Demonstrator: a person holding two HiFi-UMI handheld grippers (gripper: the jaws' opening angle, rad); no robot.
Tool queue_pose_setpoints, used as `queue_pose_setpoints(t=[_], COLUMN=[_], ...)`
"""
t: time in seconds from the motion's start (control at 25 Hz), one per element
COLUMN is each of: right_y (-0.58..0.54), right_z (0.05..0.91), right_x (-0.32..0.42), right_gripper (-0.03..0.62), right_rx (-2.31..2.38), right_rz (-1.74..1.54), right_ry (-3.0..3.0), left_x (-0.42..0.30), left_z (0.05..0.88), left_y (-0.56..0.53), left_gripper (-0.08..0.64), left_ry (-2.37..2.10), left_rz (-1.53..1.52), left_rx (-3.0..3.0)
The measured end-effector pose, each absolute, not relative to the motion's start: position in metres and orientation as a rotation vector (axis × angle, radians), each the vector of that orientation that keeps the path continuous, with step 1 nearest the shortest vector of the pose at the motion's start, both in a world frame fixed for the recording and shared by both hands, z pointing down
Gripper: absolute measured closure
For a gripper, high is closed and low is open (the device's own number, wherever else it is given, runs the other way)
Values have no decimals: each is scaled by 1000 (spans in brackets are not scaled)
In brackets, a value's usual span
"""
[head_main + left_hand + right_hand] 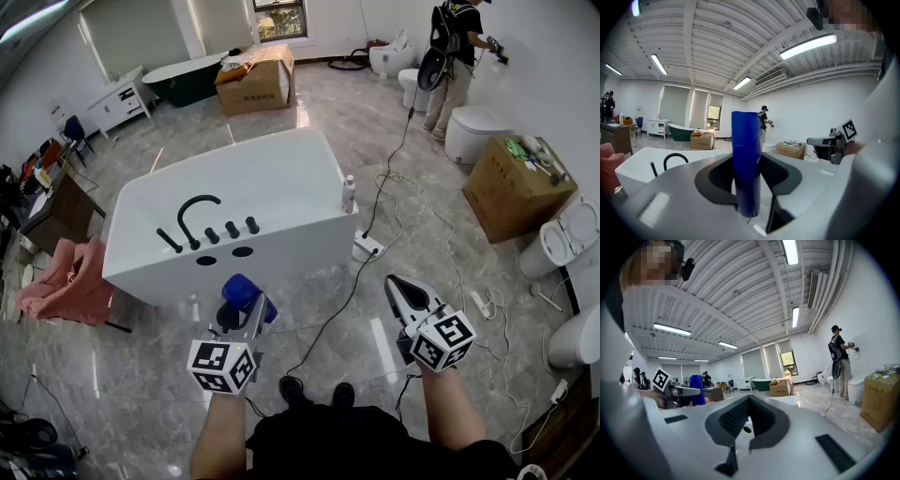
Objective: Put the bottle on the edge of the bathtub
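A tall dark blue bottle (242, 291) stands upright between the jaws of my left gripper (246, 314), which is shut on it just in front of the near end of the white bathtub (281, 150). In the left gripper view the blue bottle (746, 164) fills the gap between the jaws, with the bathtub (633, 161) low at the left. My right gripper (401, 289) is held to the right over the floor, shut and empty; its tips (739, 446) meet. A black faucet (197, 211) sits on the tub's near deck.
A small pale bottle (349, 194) stands on the tub's right rim. A white power strip (367, 247) and cables lie on the floor beside the tub. A pink cloth (66, 281) hangs at the left. Cardboard boxes (511, 187), toilets (473, 131) and a person (455, 56) are at the right and back.
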State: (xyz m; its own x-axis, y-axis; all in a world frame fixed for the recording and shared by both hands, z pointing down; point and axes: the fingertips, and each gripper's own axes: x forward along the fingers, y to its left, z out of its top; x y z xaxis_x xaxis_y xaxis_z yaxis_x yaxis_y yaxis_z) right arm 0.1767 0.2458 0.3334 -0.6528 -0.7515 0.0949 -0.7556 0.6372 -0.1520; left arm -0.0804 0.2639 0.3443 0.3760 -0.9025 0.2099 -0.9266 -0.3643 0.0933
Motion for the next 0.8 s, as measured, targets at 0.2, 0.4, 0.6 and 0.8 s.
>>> queue_pose_setpoints(t=[0.2, 0.4, 0.6, 0.8], right_y=[253, 261, 267, 282], right_z=[333, 335, 334, 330], right_x=[179, 192, 213, 218], right_gripper=[581, 581, 581, 581], right_rx=[1279, 1266, 1247, 1152], right_rz=[280, 281, 346, 353], right_ry=[-2835, -2846, -2888, -2958], left_x=[-72, -58, -43, -34], left_z=[344, 343, 349, 347], left_y=[268, 275, 282, 287], left_gripper=[394, 394, 394, 394], left_ry=[-1641, -1648, -1666, -1676], left_rz=[178, 172, 170, 175], left_rx=[2437, 2430, 2405, 2401])
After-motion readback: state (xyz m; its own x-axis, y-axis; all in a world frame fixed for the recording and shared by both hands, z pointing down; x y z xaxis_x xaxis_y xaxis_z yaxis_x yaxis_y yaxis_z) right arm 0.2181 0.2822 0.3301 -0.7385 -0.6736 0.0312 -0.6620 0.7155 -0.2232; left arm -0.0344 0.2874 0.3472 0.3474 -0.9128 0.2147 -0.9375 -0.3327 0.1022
